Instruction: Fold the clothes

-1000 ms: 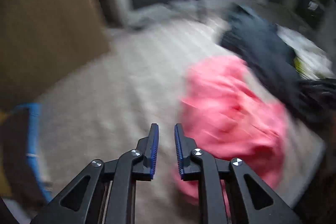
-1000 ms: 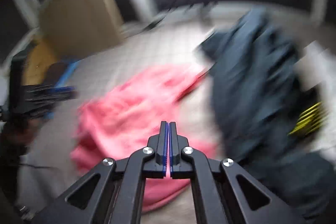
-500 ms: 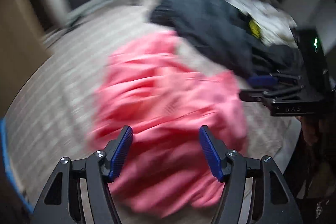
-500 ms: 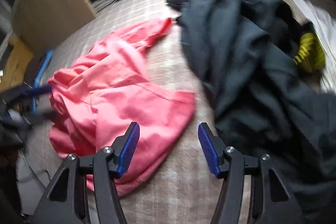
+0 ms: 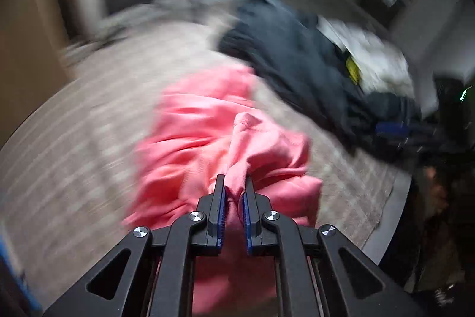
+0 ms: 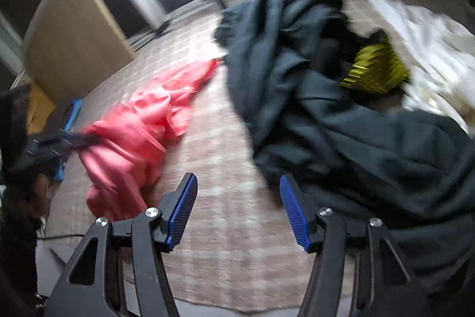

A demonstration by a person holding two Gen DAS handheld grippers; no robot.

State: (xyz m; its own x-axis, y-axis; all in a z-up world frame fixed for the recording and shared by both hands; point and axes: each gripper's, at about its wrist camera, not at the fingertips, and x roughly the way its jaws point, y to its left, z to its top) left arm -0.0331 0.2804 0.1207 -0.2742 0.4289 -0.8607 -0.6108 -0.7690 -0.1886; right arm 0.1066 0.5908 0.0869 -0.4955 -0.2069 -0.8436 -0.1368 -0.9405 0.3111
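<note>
A crumpled pink garment [image 5: 207, 132] lies on the beige checked cover [image 5: 74, 144]. My left gripper [image 5: 234, 183] is shut on a bunched fold of the pink garment at its near edge. In the right wrist view the pink garment [image 6: 139, 132] sits to the left, with the left gripper [image 6: 59, 141] pinching its left end. My right gripper [image 6: 237, 186] is open and empty above bare cover, between the pink garment and a dark grey garment [image 6: 311, 97].
A dark grey heap [image 5: 297, 61] lies at the back right, with a yellow-green item [image 6: 374, 73] and white cloth [image 6: 433, 49] behind it. The cover's front edge [image 6: 237, 308] is near. A tan cabinet [image 6: 74, 43] stands at left.
My left gripper went from open over the pink garment to shut on a fold of it. My right gripper stayed open and shifted right, away from the pink garment.
</note>
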